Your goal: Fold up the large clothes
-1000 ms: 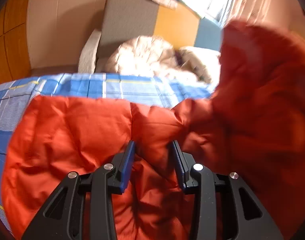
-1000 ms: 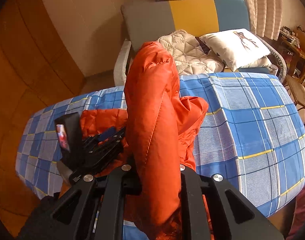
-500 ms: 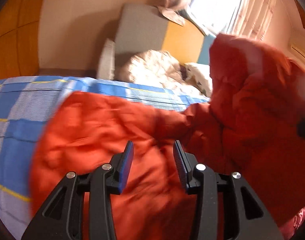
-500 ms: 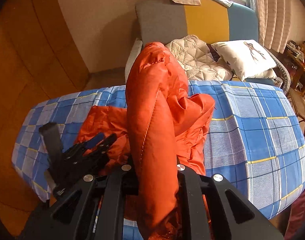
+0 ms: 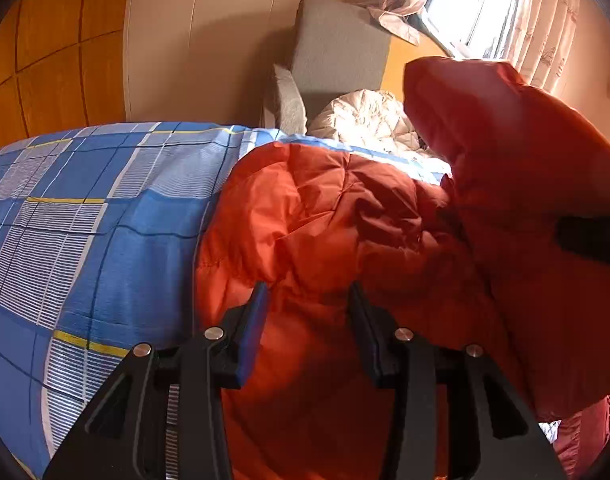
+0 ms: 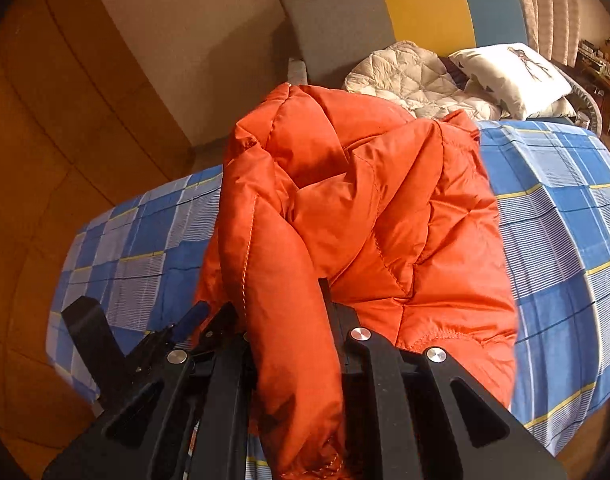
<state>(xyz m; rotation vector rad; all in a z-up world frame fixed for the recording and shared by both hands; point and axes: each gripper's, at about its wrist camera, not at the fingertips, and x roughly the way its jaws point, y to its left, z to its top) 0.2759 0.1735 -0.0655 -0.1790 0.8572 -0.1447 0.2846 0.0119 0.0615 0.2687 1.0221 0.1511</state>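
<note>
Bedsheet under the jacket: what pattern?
Blue and white plaid with thin yellow lines; clearest in right wrist view.

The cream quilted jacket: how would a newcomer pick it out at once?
Start at the grey, yellow and blue sofa behind the blue plaid bed. The cream quilted jacket lies crumpled on its seat, left of the white printed pillow. Diamond stitching distinguishes it from the smooth pillow; pale colour, from the orange puffer jacket.

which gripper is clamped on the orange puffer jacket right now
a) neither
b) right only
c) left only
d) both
b: in the right wrist view a thick fold of the orange puffer jacket is pinched in the right gripper, while in the left wrist view the left gripper has its fingers spread apart over the fabric, not closed on it.
</note>
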